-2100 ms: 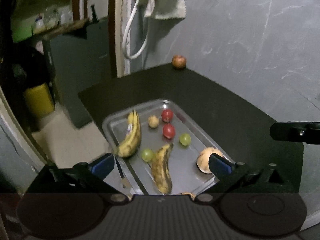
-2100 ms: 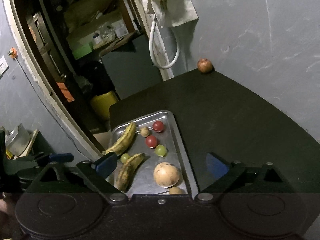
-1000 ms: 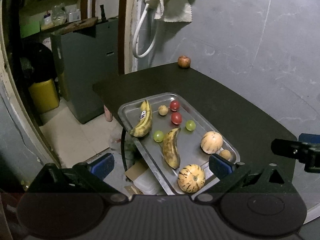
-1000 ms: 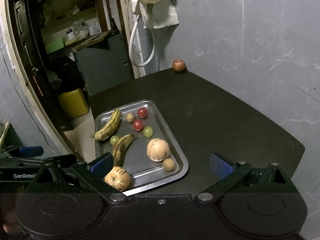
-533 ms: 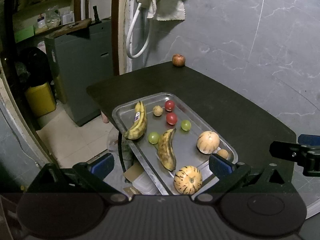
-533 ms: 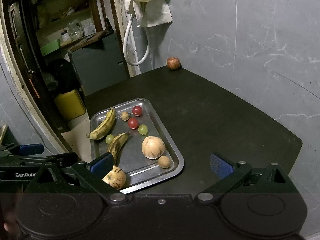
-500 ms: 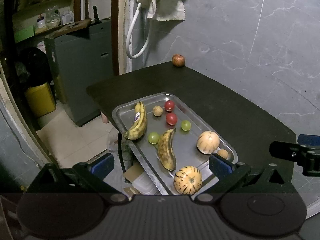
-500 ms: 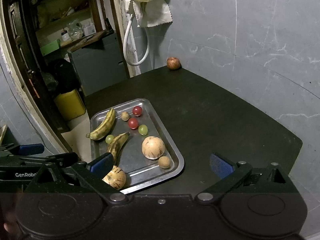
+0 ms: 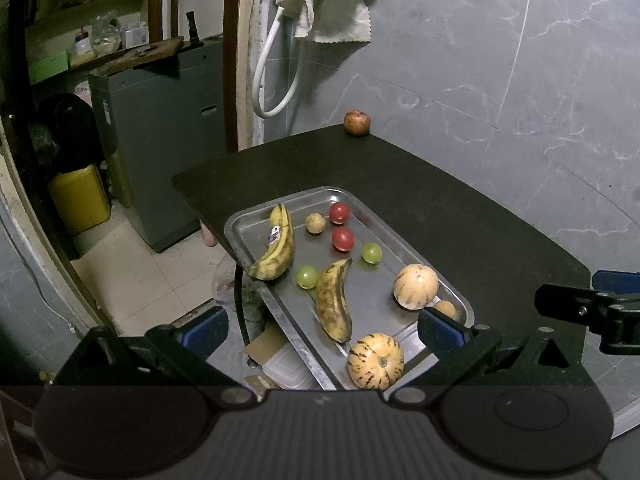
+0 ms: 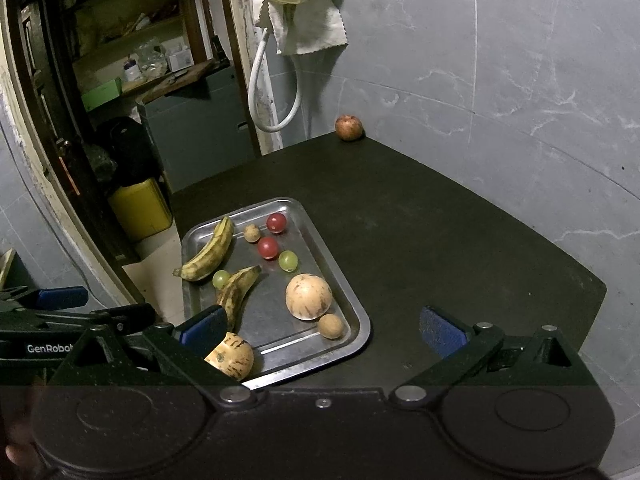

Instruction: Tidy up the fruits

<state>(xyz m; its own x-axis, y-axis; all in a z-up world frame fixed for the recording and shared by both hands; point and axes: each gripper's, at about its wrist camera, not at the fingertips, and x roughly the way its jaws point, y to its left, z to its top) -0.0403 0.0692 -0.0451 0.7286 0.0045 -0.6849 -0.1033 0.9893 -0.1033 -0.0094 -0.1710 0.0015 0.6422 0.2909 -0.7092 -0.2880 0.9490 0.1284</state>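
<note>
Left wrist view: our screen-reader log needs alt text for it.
A metal tray on a dark table holds two bananas, two melons and small round fruits; the open left gripper hovers over its near end. An apple sits at the far corner.

A dark black counter (image 9: 460,216) stands against a grey marble-look wall (image 9: 500,60). Left of the counter is a grey metal cabinet (image 9: 160,128), and a yellow plastic can (image 9: 80,196) sits left of that. A white hose (image 9: 276,68) and pale cloth (image 9: 336,16) hang above. The pale tiled floor (image 9: 152,276) lies below. The light is dim.
</note>
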